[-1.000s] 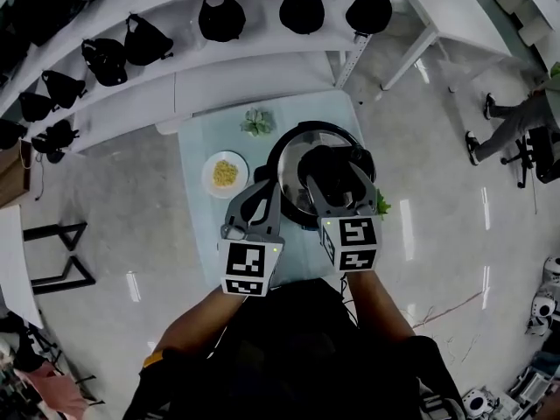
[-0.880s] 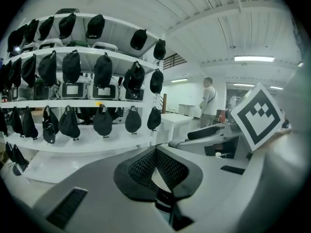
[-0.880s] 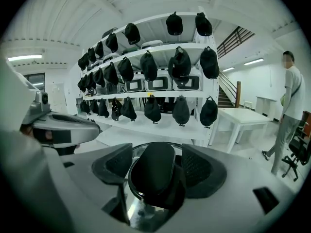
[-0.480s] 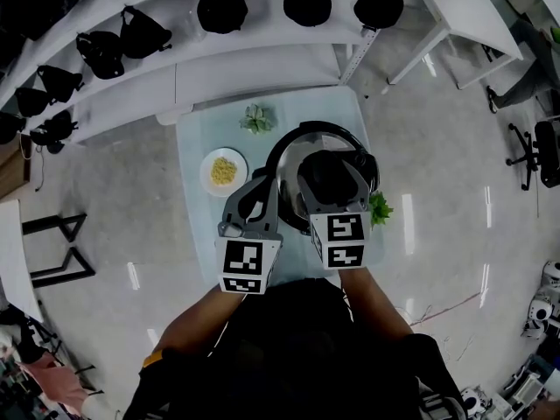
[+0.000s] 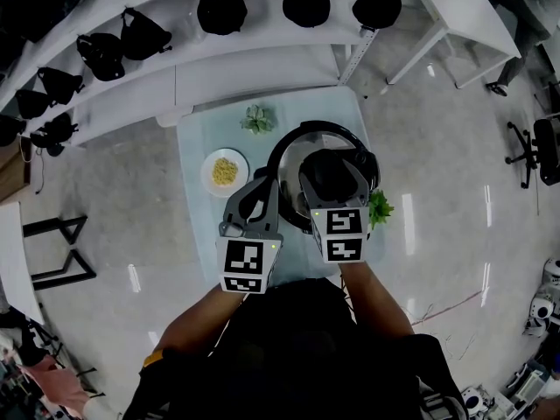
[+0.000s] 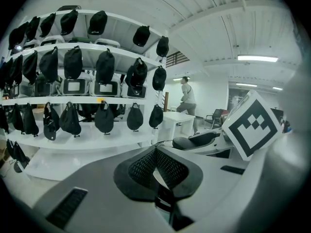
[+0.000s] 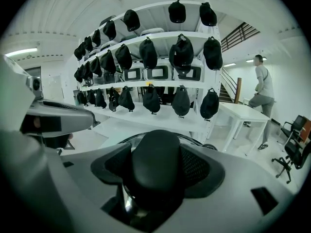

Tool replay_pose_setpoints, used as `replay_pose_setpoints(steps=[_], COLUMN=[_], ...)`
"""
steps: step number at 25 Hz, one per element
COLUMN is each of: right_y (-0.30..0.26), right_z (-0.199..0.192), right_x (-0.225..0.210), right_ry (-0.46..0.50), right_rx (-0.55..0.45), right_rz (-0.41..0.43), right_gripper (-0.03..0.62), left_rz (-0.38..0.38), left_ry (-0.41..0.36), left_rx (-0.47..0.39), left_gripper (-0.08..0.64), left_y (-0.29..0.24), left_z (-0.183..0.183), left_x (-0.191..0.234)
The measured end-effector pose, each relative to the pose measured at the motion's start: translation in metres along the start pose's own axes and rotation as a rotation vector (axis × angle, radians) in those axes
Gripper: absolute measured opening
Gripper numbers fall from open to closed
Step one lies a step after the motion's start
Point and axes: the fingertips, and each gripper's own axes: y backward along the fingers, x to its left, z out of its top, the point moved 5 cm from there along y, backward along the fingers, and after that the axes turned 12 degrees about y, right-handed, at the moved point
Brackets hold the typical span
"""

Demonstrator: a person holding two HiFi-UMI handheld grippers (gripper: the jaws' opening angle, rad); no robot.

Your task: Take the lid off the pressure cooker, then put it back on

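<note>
Right gripper view: right claw [image 7: 158, 168] just spread open, loose around the black lid handle [image 7: 156, 147]; left claw [image 6: 155, 152] clenched empty beside the cooker [image 5: 281, 153].

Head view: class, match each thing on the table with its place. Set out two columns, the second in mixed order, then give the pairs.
1 plate
2 small green plant
3 leafy sprig
4 lid

A right of the cooker
B on the cooker
C left of the cooker
D far side of the cooker

Pairs: 1-C, 2-D, 3-A, 4-B
</note>
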Motion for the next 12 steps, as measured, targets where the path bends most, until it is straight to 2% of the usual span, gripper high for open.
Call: replay_pose_setpoints(steps=[5, 12], right_y=[0.002, 0.005], right_z=[-0.001, 0.007], right_x=[-0.001, -0.002], right_ry=[0.024, 0.006], right_rx=[-0.016, -0.024], right_rz=[0.047, 0.021], right_gripper=[0.327, 0.316], left_rz=[0.0, 0.013], left_ry=[-0.001, -0.003], left_rx=[-0.005, -0.02], left_gripper=[0.006, 0.006], left_y=[0.005, 0.017], left_z=[0.0, 0.002], left_x=[0.001, 0.004])
